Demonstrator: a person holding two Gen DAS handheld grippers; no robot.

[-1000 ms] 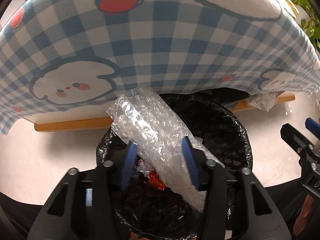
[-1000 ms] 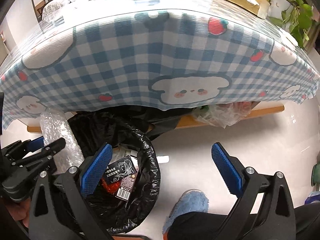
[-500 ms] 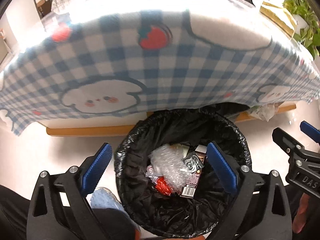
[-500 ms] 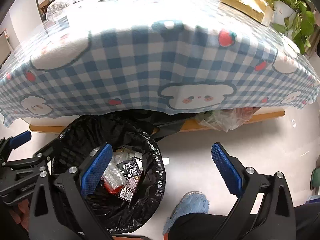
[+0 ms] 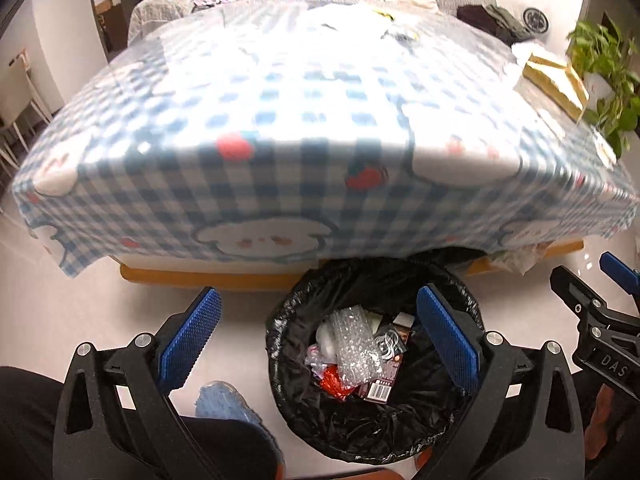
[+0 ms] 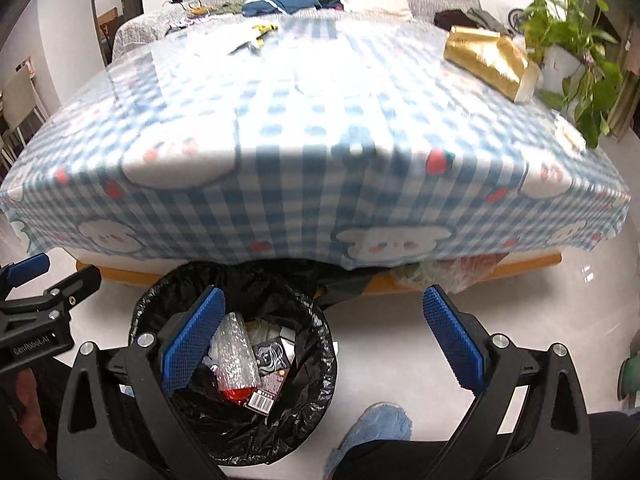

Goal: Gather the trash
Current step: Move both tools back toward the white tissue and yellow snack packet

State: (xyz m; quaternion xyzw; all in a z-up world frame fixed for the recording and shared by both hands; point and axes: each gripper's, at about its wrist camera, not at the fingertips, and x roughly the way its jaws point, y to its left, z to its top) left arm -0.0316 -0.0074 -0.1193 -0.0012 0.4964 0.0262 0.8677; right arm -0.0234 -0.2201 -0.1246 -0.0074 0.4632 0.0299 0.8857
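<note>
Black liner film rims the trash bin (image 5: 276, 344), which sits in the lower middle of my left wrist view, tucked just under the near edge of the checked tablecloth (image 5: 280, 184). Inside it lies the bubble wrap (image 5: 354, 344), on top of a red wrapper (image 5: 334, 384) and a dark barcoded packet (image 5: 380, 388), so I judge that piece of trash delivered. My left gripper (image 5: 318, 340) has just been opening and now stands wide with nothing between its blue pads (image 5: 188, 340); the wrap is down in the bin, clear of them. My right gripper (image 6: 328, 340) also stands wide and empty, its left pad framing the bin in the lower left of its own view. What is left, as far as I can see: a crumpled gold bag (image 6: 486, 60) at the upper right of the table, and some small yellow-and-white scraps (image 6: 256, 34) near the far edge, too blurred to name. A clear plastic bag (image 6: 436, 276) is tucked under the table at the right. A potted plant (image 6: 572, 48) crowds the gold bag's corner, and my blue slipper (image 6: 380, 424) sits just beside the bin.
</note>
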